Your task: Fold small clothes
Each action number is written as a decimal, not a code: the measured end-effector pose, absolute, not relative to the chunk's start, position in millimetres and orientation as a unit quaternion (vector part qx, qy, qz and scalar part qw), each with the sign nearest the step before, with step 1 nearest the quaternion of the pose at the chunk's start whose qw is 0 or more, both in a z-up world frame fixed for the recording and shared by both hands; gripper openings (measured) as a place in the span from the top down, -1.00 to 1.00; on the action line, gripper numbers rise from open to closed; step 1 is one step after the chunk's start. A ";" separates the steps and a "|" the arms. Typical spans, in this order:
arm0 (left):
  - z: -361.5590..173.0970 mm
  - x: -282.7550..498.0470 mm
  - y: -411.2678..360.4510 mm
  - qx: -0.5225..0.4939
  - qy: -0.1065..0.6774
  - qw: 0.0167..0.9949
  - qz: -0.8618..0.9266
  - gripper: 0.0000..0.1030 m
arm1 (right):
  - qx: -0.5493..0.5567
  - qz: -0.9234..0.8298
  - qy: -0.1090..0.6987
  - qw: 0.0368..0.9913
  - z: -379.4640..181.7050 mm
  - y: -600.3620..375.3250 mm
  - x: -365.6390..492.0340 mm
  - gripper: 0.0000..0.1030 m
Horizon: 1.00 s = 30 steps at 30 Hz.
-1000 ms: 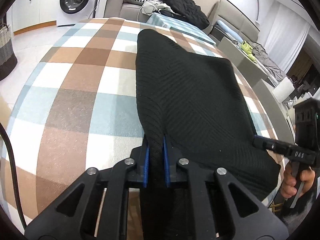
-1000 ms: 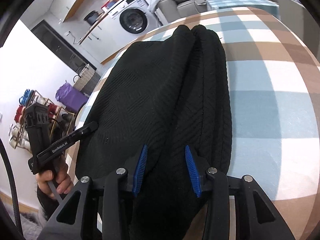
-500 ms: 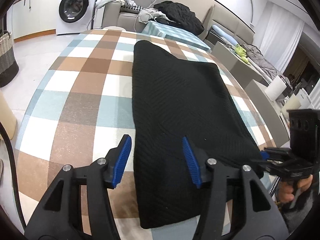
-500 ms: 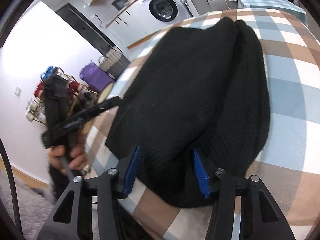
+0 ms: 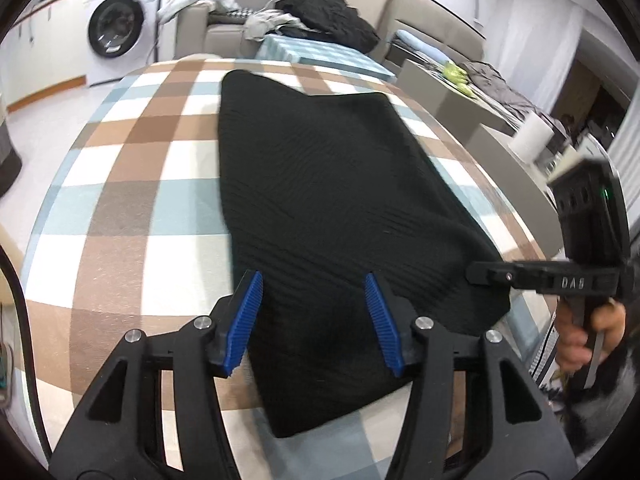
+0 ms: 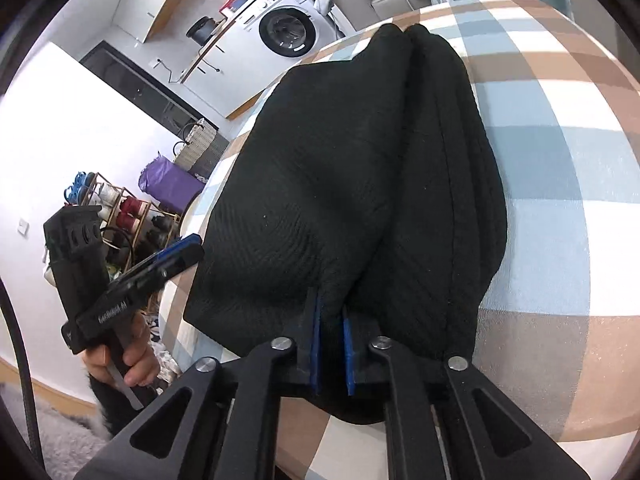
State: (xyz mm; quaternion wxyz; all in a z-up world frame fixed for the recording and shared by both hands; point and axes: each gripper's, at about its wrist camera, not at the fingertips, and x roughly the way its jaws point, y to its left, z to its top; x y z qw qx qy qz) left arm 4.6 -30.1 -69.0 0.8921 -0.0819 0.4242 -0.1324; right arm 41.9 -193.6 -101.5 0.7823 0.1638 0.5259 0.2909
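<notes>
A black knit garment (image 5: 320, 184) lies folded lengthwise on the checked table (image 5: 132, 184). My left gripper (image 5: 314, 314) is open and hovers over the garment's near end, its blue pads clear of the cloth on either side. In the right wrist view it shows at the left (image 6: 188, 250), beside the garment's corner. My right gripper (image 6: 331, 346) is closing its jaws, and a raised fold of the garment (image 6: 360, 168) is pinched between the blue pads at the near edge. From the left wrist view that gripper (image 5: 480, 274) reaches in at the garment's right corner, held by a hand (image 5: 576, 340).
A washing machine (image 5: 116, 28) and a sofa heaped with clothes (image 5: 328, 20) stand beyond the table's far end. A low grey bench with a paper roll (image 5: 532, 140) runs along the right. A shoe rack (image 6: 120, 208) and a purple bag (image 6: 168, 184) stand on the floor.
My left gripper let go of the garment, opened wide and drew back. My right gripper's pads came together on a fold of the garment's near edge.
</notes>
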 end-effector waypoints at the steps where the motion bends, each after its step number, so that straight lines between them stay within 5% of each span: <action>1: -68.0 2.7 -34.6 -0.078 0.423 0.892 -0.142 0.02 | 0.166 0.294 0.526 0.781 -101.5 -193.5 42.8 0.67; 8: -78.7 4.1 -61.0 -0.039 0.434 0.883 -0.175 -0.08 | 0.200 0.281 0.510 0.788 -96.2 -191.9 67.6 0.34; 12: -86.6 3.2 -67.7 -0.010 0.444 0.878 -0.176 -0.13 | 0.196 0.285 0.490 0.800 -88.7 -184.5 84.3 0.85; 18: -89.4 0.1 -64.2 -0.014 0.447 0.875 -0.185 -0.19 | 0.151 0.253 0.496 0.816 -88.8 -188.7 93.3 0.87; 25: -86.6 1.4 -59.5 -0.032 0.447 0.875 -0.183 -0.22 | 0.159 0.271 0.491 0.812 -80.6 -212.5 62.7 0.28; 30: -87.6 1.6 -59.4 -0.035 0.446 0.876 -0.181 -0.22 | 0.088 0.300 0.507 0.803 -85.3 -189.8 30.9 0.18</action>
